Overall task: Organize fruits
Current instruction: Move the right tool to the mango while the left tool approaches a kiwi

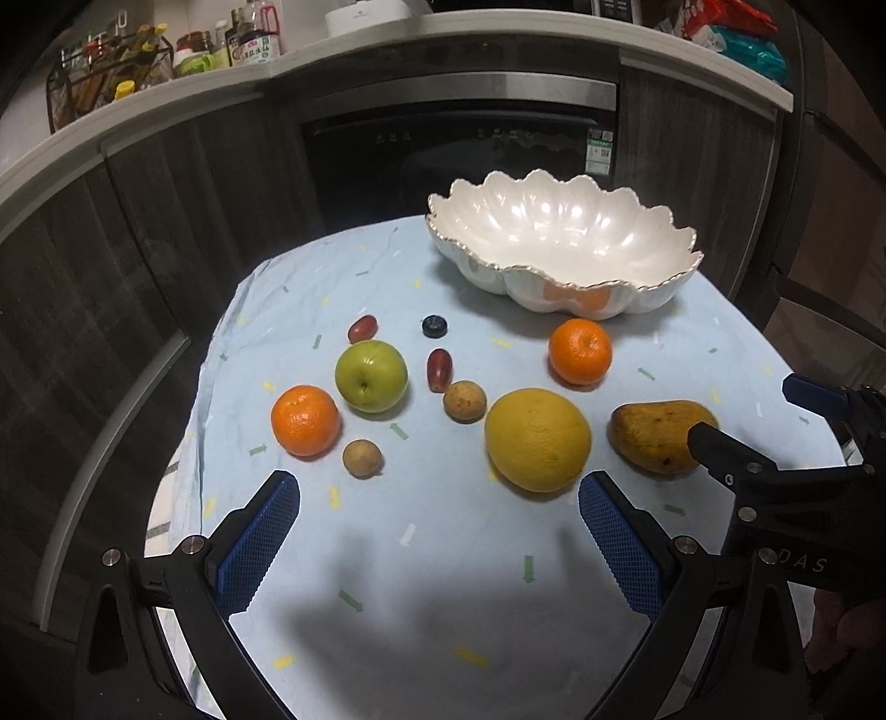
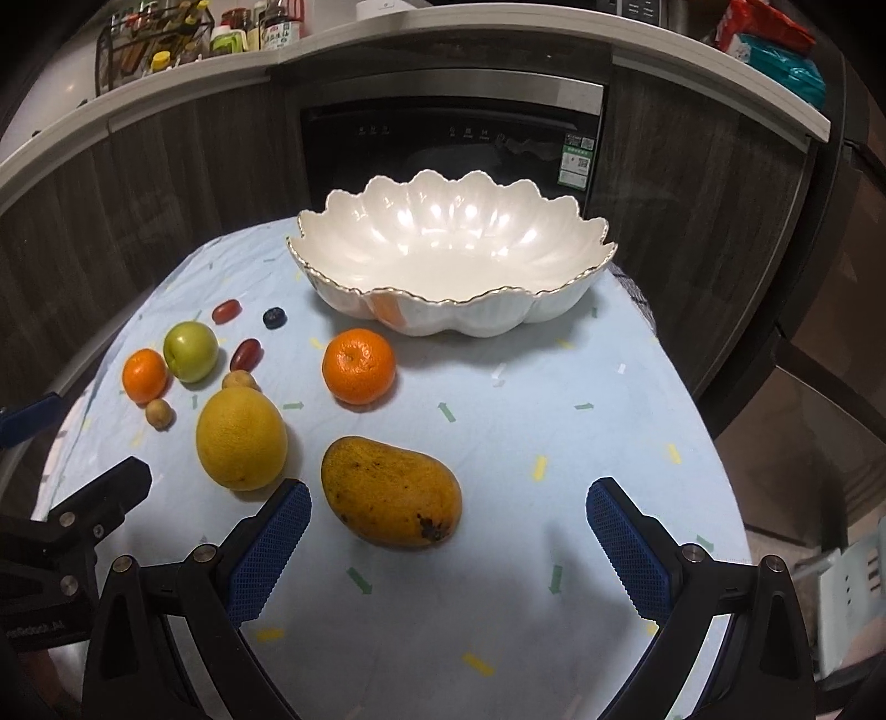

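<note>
An empty white scalloped bowl (image 1: 559,243) (image 2: 454,255) stands at the back of the table. In front of it lie two oranges (image 1: 580,351) (image 1: 304,421), a green apple (image 1: 371,376), a big yellow citrus (image 1: 537,440) (image 2: 242,437), a mango (image 1: 656,435) (image 2: 390,490), two red grapes (image 1: 438,370), two small brown longans (image 1: 464,401) and a blueberry (image 1: 434,325). My left gripper (image 1: 437,545) is open and empty, just short of the yellow citrus. My right gripper (image 2: 448,548) is open and empty, with the mango just ahead of its left finger.
A light blue patterned cloth (image 2: 554,443) covers the small table. Dark cabinets and a black oven (image 1: 459,155) stand behind it. A counter above holds bottles (image 1: 249,44) and packets. The right gripper's body (image 1: 775,482) shows at the right edge of the left view.
</note>
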Demonstrator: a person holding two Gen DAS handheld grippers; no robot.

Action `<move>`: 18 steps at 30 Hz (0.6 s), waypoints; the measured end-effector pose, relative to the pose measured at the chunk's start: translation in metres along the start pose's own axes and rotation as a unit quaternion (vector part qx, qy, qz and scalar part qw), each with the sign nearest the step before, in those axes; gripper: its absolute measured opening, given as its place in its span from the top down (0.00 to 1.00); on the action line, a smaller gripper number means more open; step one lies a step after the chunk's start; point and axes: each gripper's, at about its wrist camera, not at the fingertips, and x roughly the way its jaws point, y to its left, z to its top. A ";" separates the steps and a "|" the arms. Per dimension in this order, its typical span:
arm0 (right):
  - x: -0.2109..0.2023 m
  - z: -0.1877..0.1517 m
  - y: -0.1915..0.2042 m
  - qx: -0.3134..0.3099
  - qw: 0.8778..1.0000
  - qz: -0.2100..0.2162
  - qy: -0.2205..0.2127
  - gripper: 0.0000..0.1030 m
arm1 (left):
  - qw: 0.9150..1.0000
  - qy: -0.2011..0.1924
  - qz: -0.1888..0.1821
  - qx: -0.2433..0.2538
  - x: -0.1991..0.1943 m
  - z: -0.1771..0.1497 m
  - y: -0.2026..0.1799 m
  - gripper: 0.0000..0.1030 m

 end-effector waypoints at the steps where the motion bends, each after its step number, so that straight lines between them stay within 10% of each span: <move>1: 0.002 0.000 0.001 -0.002 1.000 0.000 0.002 0.02 | 1.000 0.002 0.001 -0.002 0.002 0.000 0.001 0.00; 18: 0.037 -0.001 0.023 -0.028 0.999 0.008 0.022 0.14 | 1.000 0.019 0.009 -0.006 0.033 -0.006 0.022 0.00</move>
